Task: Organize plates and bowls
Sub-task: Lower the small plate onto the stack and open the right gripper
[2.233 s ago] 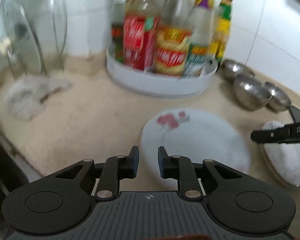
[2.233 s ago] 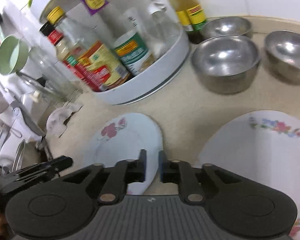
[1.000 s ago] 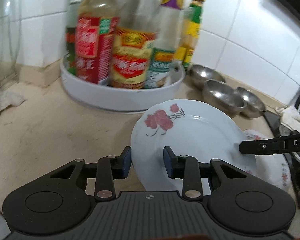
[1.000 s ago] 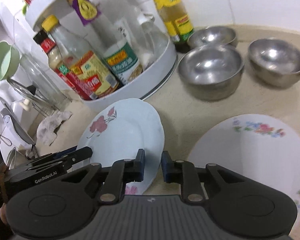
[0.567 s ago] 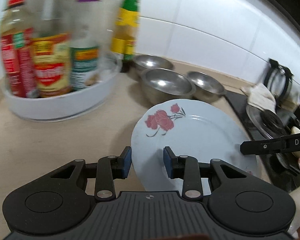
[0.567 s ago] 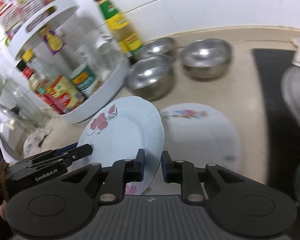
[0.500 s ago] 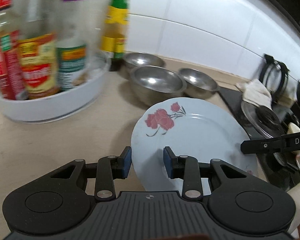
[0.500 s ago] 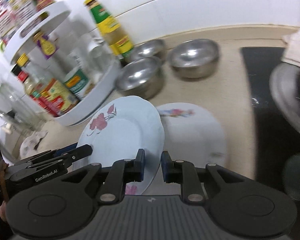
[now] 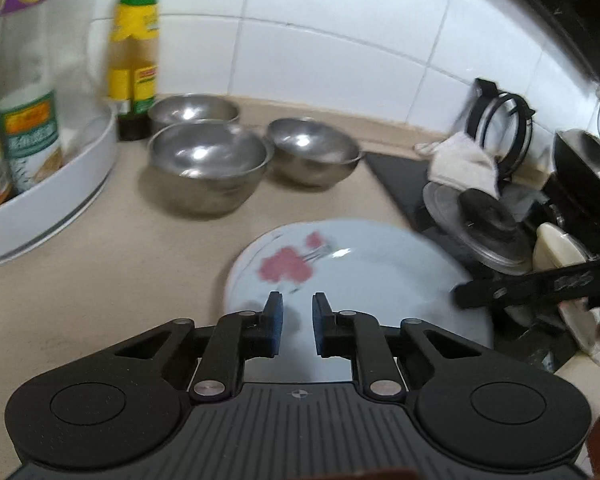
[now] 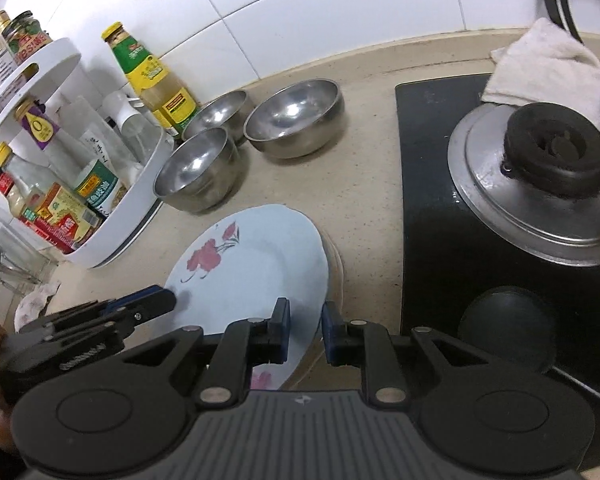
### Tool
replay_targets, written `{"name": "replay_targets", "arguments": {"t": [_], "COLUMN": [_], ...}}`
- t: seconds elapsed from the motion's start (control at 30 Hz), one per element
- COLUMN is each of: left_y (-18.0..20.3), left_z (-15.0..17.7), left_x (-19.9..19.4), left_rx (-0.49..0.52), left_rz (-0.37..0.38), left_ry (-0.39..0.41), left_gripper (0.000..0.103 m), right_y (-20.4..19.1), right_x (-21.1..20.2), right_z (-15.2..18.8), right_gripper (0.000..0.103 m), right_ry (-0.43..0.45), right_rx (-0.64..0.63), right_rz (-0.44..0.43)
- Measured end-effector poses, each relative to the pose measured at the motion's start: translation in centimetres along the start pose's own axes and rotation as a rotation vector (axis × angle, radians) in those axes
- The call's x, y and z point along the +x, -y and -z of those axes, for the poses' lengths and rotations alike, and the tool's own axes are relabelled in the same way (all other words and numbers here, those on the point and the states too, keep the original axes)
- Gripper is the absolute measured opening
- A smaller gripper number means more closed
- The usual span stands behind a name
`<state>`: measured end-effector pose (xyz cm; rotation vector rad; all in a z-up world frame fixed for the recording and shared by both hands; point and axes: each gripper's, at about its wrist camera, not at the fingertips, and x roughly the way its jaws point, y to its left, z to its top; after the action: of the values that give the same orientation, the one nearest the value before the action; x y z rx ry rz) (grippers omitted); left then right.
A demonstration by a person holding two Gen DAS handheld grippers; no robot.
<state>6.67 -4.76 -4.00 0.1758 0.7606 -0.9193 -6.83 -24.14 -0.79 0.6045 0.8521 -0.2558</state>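
A pale blue plate (image 10: 256, 264) with a red flower lies tilted on a second, cream-rimmed plate (image 10: 337, 268) beside the stove. My right gripper (image 10: 304, 330) is shut on the blue plate's near right rim. My left gripper (image 9: 296, 330) hangs over the plate (image 9: 360, 276); its jaws are closing with no rim between them. In the right wrist view the left gripper (image 10: 168, 300) ends just at the plate's left edge. Three steel bowls (image 10: 198, 168) (image 10: 216, 112) (image 10: 294, 116) stand apart behind the plates.
A white turntable rack (image 10: 112, 240) full of bottles stands at the left, with a green-capped bottle (image 10: 156, 80) beside it. The black stove (image 10: 428, 208) at the right carries a steel pot lid (image 10: 540, 184) and a white cloth (image 10: 540, 68).
Both grippers carried the blue plate to the right, onto the floral plate by the stove. The left jaws have narrowed and the plate's rim has left them. The right grip is unchanged.
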Motion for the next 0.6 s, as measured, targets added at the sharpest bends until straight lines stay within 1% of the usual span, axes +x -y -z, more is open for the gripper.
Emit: {"name": "replay_targets", "arguments": {"t": [0.03,0.07,0.13,0.17,0.23,0.33,0.4,0.47,0.6], "left_y": [0.4,0.4,-0.4,-0.9,-1.7,-2.7,-3.2,-3.7,-4.4], "left_z": [-0.1,-0.3,-0.6,-0.7,-1.2,-2.1,-2.9,-3.5,-5.0], "left_x": [-0.1,-0.3,-0.6,-0.8,-0.7,-0.9,-0.9,-1.0,-0.5], "left_rx": [0.023,0.030,-0.011,-0.032,-0.068,-0.105,-0.124,-0.130,-0.137], "left_rz": [-0.023,-0.036,-0.041,-0.042,-0.068,-0.112,-0.120,-0.138,-0.169], "left_ry": [0.010,0.018,0.023,0.022,0.024,0.031,0.033,0.035,0.029], "left_gripper": [0.028,0.029,0.029,0.029,0.029,0.029,0.034,0.043,0.046], "right_y": [0.0,0.0,0.3,0.5,0.7,0.2,-0.7,-1.6,-3.1], "right_x": [-0.2,-0.6,-1.4,-1.6,-1.6,-1.1,-0.5,0.1,1.2], "right_z": [-0.1,-0.3,-0.9,-1.2,-1.9,-2.8,-3.5,-4.3,-6.2], "right_gripper": [0.017,0.017,0.017,0.017,0.017,0.017,0.017,0.017,0.018], "right_ry": [0.019,0.055,0.107,0.113,0.111,0.106,0.104,0.101,0.102], "right_rx": [-0.017,-0.042,-0.066,-0.062,-0.051,-0.075,-0.096,-0.121,-0.173], "right_rz": [0.020,0.045,0.077,0.070,0.046,0.026,0.005,-0.015,-0.029]}}
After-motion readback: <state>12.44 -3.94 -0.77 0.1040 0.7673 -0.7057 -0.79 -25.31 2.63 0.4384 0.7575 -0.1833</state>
